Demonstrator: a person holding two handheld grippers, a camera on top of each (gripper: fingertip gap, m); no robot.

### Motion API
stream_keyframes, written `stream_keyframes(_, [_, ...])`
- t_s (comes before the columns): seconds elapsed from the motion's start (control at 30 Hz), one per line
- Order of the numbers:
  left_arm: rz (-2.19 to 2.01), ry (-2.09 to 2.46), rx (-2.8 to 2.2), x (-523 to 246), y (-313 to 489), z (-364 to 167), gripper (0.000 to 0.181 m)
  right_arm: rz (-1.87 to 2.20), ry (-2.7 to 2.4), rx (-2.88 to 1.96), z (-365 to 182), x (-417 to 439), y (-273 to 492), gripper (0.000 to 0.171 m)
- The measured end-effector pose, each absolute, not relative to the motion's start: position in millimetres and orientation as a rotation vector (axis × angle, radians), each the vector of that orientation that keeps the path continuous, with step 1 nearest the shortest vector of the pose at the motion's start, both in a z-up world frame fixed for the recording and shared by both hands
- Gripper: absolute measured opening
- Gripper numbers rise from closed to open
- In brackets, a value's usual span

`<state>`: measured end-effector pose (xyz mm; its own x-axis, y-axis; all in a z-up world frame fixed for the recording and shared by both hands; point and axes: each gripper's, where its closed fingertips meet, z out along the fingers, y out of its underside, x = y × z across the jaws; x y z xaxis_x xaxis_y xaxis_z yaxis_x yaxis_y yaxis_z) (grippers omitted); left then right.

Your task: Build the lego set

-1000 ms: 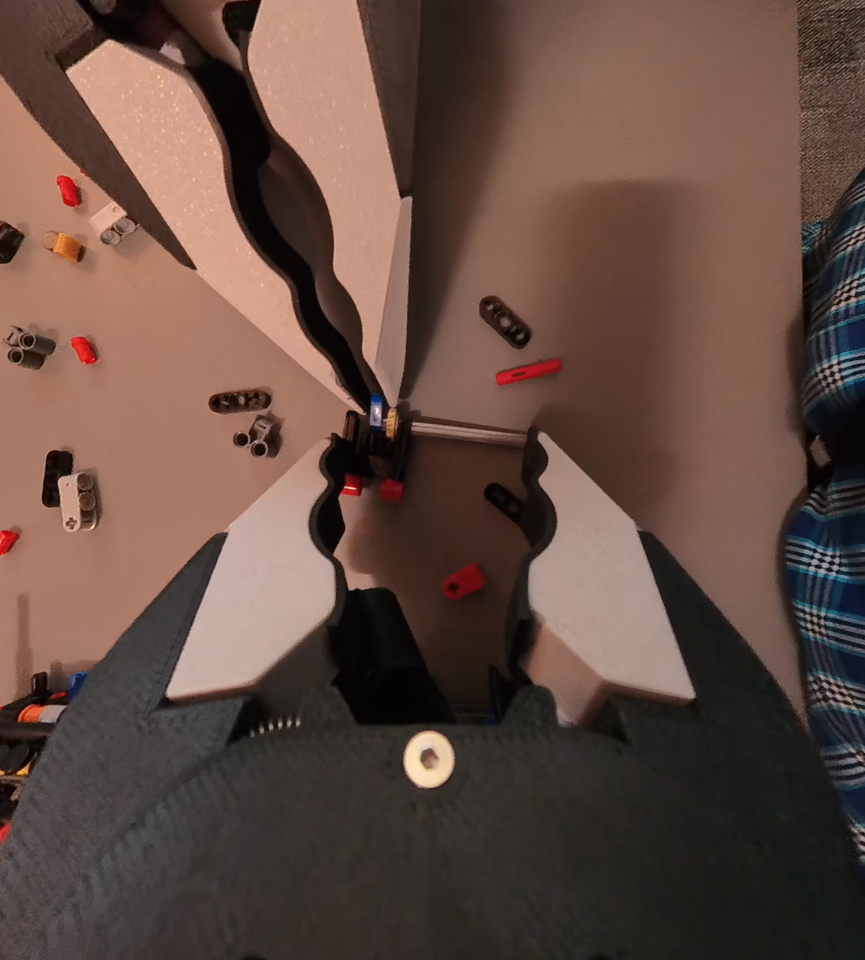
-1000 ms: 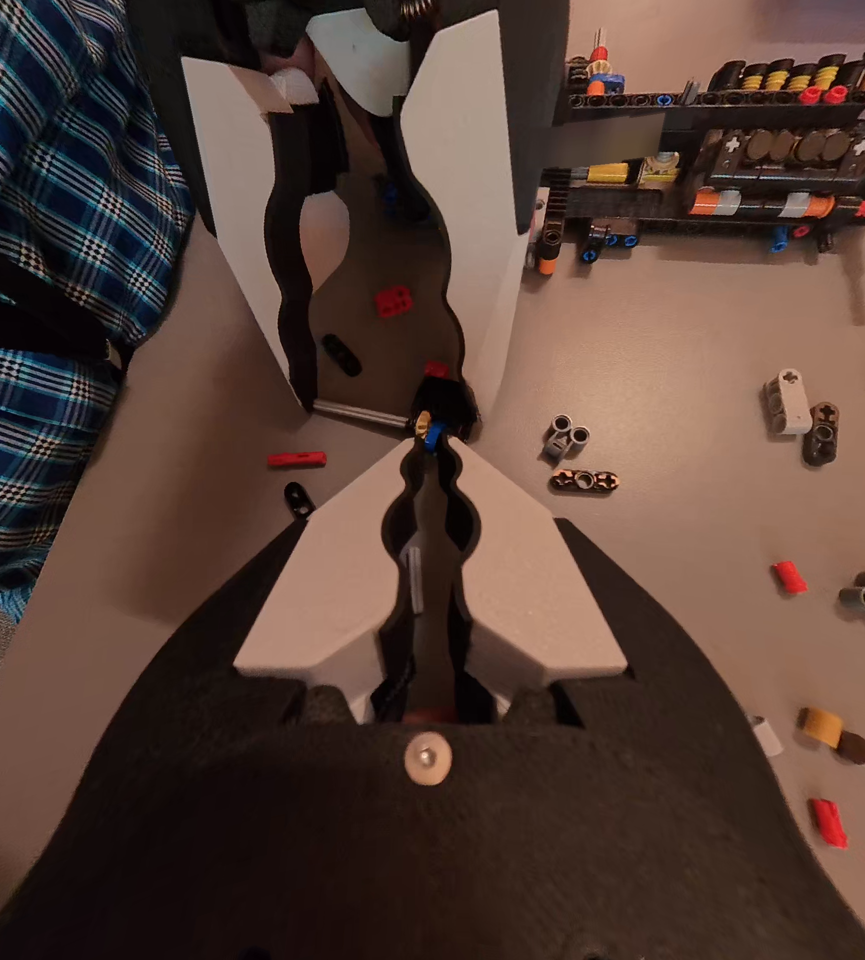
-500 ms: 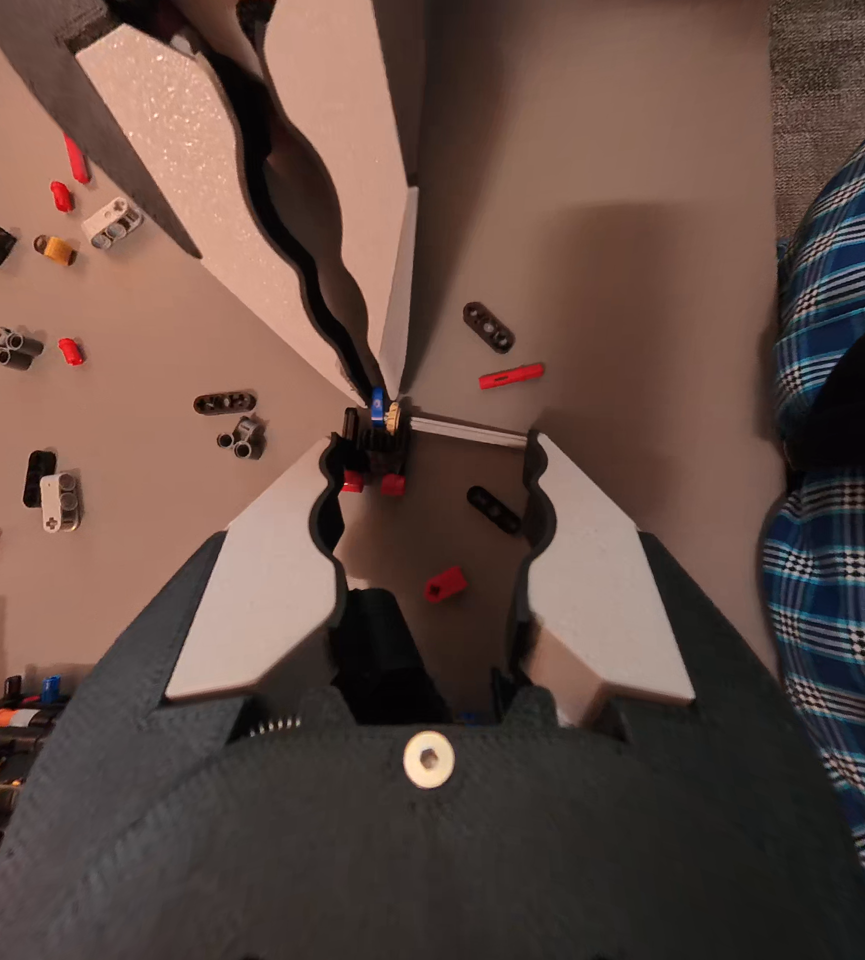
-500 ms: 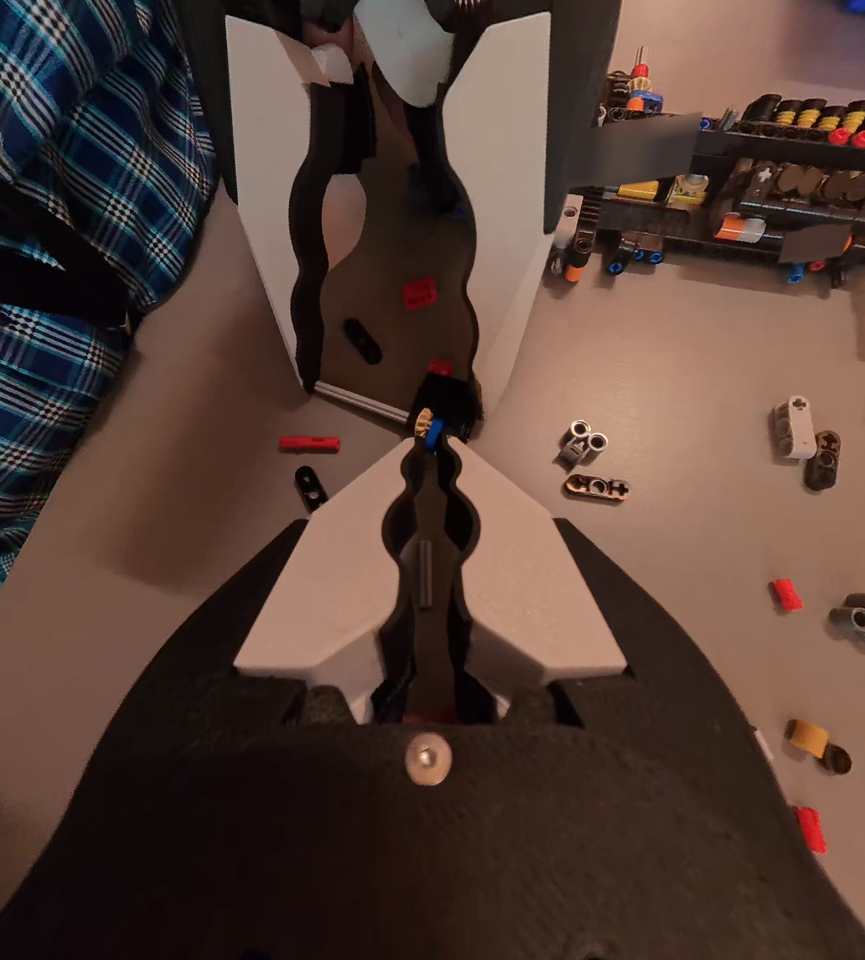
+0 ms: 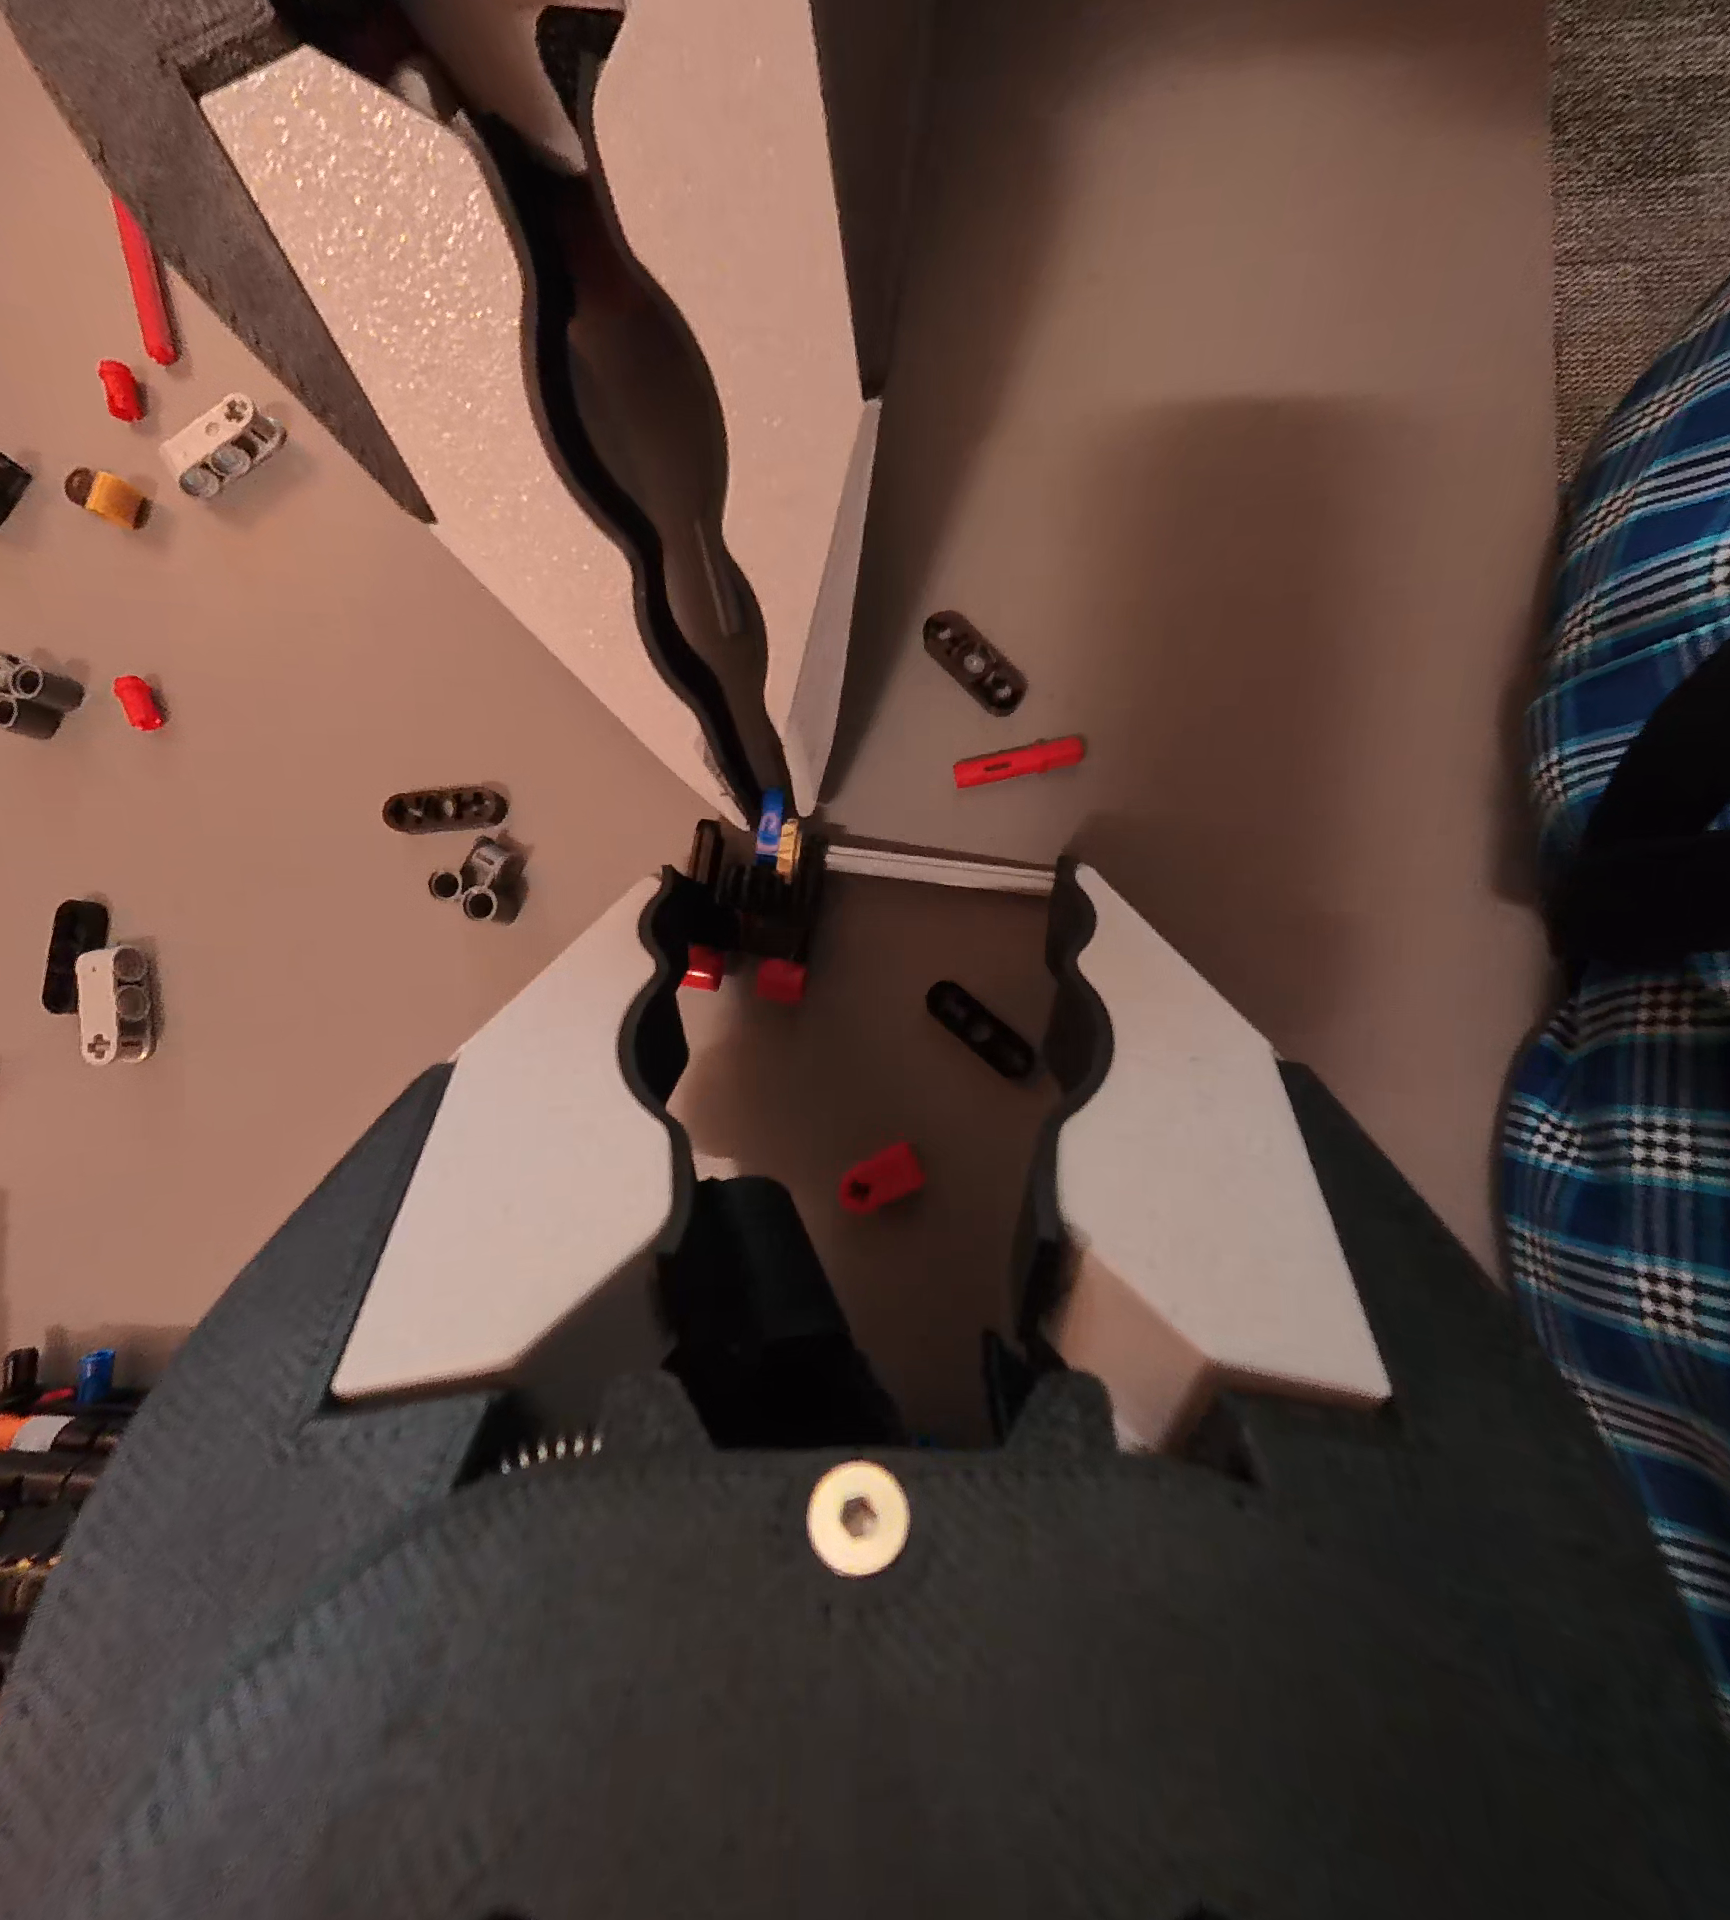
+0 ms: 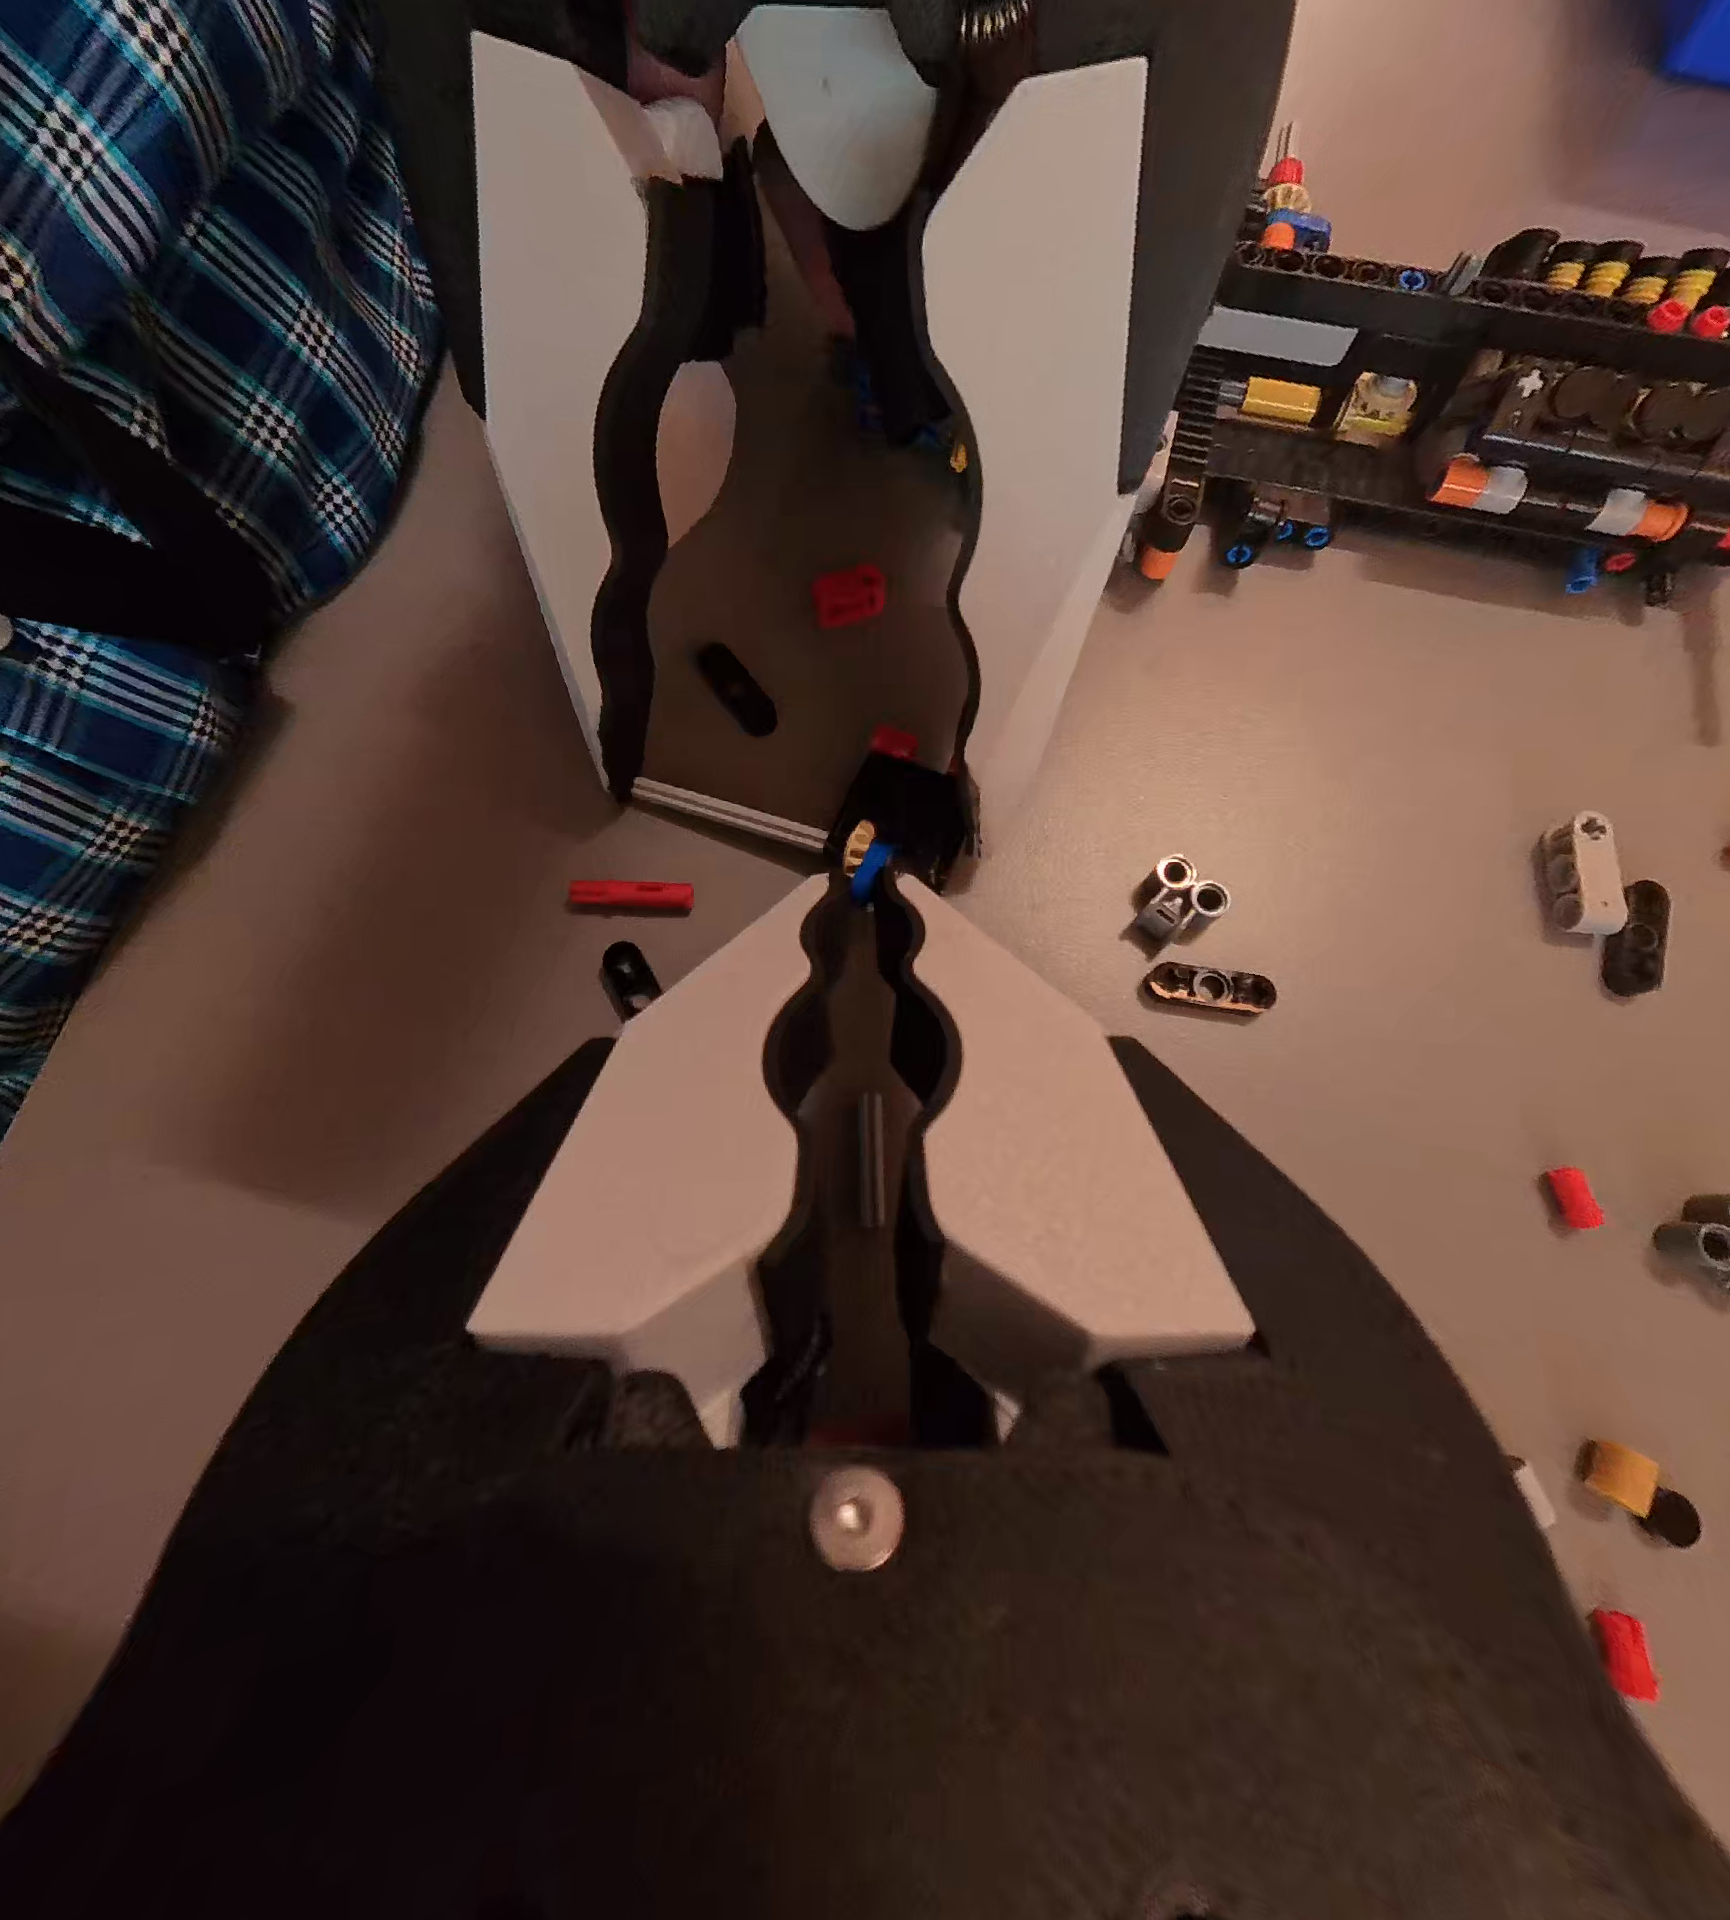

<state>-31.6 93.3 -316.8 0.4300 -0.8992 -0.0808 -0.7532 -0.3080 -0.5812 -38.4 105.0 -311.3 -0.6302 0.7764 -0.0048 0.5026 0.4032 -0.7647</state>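
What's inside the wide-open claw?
Between the left claw's fingers: a small black assembly on a grey axle. Under them on the table lie a red connector and black beam.

No writing, label, brand, number or sign can be read in either view.
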Motion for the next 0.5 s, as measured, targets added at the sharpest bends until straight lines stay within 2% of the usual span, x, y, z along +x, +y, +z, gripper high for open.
stream_keyframes(0.4, [-0.338,1.396,-2.149,-35.7,93.6,-317.6,0.069,1.079,-2.294,-1.133,-311.0,-39.9,106.5,0.003])
stream_keyframes(0.5, [-0.332,1.394,-2.149,-36.4,93.7,-317.6,0.069,1.082,-2.272,-1.15,-309.4,-39.4,109.6,0.009])
